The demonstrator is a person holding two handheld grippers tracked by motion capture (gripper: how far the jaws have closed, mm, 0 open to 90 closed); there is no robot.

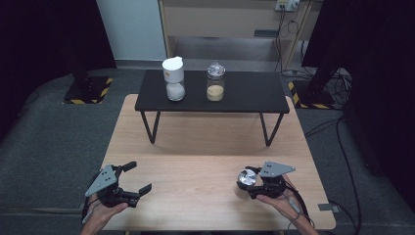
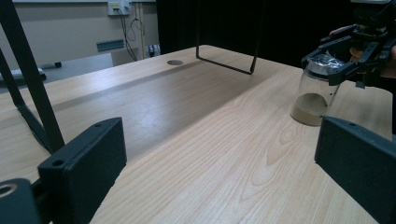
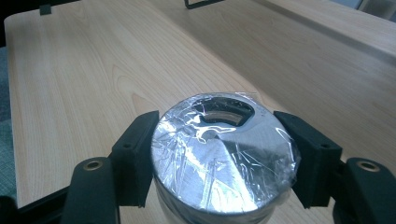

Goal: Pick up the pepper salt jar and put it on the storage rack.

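Observation:
Near the front right of the wooden table (image 1: pixel 195 142) stands a small glass jar (image 1: pixel 247 177) with a shiny film-wrapped lid and some tan powder at its bottom. My right gripper (image 1: pixel 249 182) is shut on it, one jaw on each side of the lid (image 3: pixel 224 154). In the left gripper view the same jar (image 2: pixel 314 95) rests on the wood at the far right, with the right gripper (image 2: pixel 348 60) clasped on its top. At the front left, my left gripper (image 1: pixel 139 176) is open, and its jaws (image 2: pixel 219 172) have only bare tabletop between them.
A low black stand (image 1: pixel 244 93) spans the back of the table on thin legs (image 2: pixel 224 65). On it are a white-lidded jar of white powder (image 1: pixel 174 78) and a foil-topped jar of tan powder (image 1: pixel 215 84). Cables and dark stands surround the table.

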